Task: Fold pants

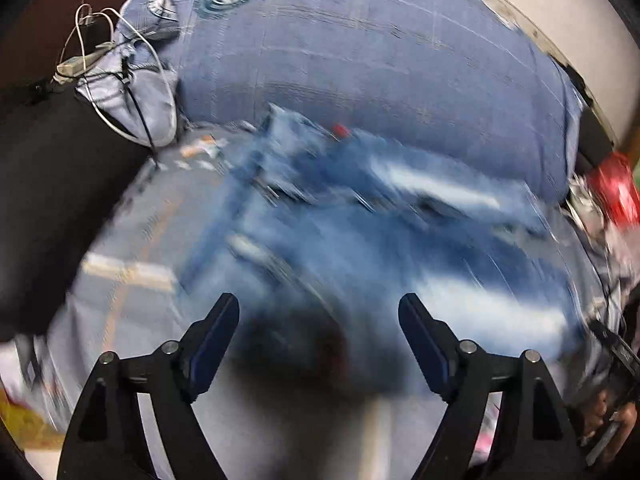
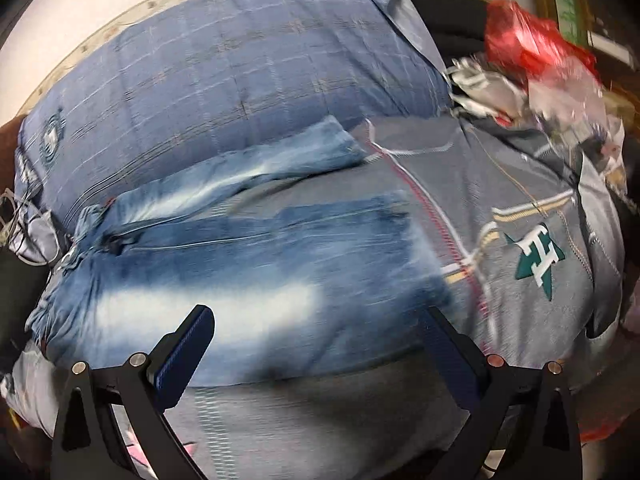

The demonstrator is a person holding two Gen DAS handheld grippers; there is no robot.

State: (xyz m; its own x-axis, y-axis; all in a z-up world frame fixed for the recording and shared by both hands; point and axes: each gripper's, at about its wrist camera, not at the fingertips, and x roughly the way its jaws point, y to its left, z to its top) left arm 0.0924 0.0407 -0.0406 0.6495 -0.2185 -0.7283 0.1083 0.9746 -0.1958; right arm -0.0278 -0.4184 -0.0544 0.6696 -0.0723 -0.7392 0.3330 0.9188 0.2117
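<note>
Faded blue jeans (image 2: 248,268) lie spread on a grey-blue bedsheet (image 2: 500,200), waist to the left and both legs running right, the far leg (image 2: 280,160) angled away. My right gripper (image 2: 320,320) is open and empty, just above the near leg's lower edge. In the left wrist view the jeans (image 1: 360,232) are blurred by motion. My left gripper (image 1: 320,308) is open and empty above them, near the waist end.
A large blue checked pillow (image 1: 380,60) lies behind the jeans. White cables and a charger (image 1: 88,56) hang at the left by a black object (image 1: 52,184). A red plastic bag (image 2: 528,40) and crumpled clutter sit at the right.
</note>
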